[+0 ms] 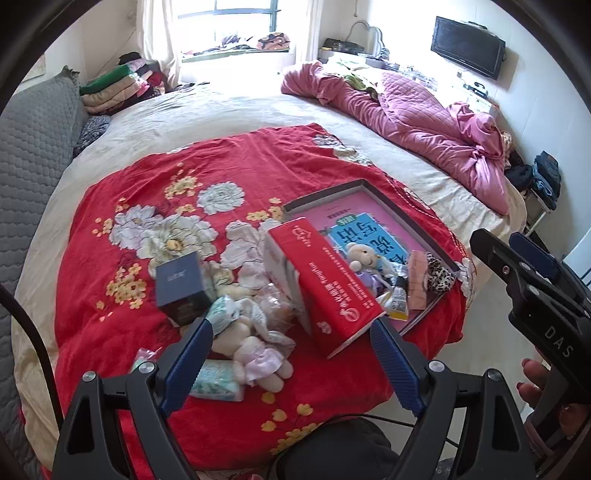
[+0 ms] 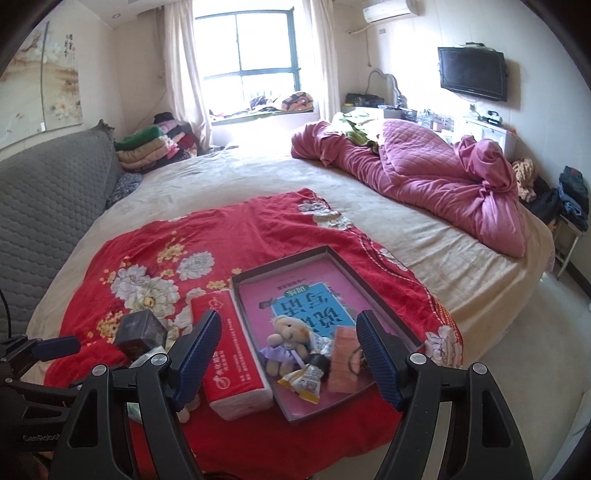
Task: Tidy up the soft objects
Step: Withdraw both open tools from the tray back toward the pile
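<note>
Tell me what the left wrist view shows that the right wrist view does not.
Only the left wrist view shows the pale plush bunny and the tissue pack beside it, lying on the red cloth outside the tray. Only the right wrist view shows the air conditioner and the wall painting. Both show the tray with the small bear, the red tissue package, the dark box and both tools, left and right, open and empty.

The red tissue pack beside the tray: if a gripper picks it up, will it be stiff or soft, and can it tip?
The red tissue pack looks soft: its wrapper is plastic film with rounded corners, so pads would probably dent it. It is likely light for its size. In the left wrist view it leans on the tray edge, so a push may slide or topple it.
</note>
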The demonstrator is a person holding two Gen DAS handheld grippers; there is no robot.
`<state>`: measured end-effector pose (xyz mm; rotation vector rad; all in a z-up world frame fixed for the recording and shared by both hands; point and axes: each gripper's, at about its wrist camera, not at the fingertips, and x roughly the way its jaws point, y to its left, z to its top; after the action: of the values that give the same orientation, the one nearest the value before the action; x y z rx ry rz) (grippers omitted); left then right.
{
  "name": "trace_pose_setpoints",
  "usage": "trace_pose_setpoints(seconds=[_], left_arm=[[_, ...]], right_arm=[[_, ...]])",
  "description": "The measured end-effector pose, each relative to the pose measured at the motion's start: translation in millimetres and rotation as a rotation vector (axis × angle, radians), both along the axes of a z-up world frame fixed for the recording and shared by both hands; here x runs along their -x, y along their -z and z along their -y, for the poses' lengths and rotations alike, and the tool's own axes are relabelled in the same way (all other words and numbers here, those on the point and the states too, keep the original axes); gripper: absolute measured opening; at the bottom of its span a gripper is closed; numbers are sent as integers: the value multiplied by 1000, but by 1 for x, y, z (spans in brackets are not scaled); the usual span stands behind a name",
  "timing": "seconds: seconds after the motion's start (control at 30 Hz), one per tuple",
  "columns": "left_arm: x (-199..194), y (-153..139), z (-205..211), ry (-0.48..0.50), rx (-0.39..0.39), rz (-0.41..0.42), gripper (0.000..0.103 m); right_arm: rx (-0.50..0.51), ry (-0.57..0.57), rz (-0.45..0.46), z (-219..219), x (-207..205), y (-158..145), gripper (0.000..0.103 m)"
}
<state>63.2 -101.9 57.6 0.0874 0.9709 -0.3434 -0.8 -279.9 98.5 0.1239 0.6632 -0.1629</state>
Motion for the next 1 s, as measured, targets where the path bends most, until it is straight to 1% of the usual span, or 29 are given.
trace_pose_setpoints(seconds=[0.67, 1.0], left_arm=[[5, -10, -97, -169, 18, 10, 87], [9, -7, -128, -225, 27, 2, 87]], right_arm=[[30, -150, 22, -64, 1, -13, 76], [55, -194, 20, -82, 1, -16, 76]])
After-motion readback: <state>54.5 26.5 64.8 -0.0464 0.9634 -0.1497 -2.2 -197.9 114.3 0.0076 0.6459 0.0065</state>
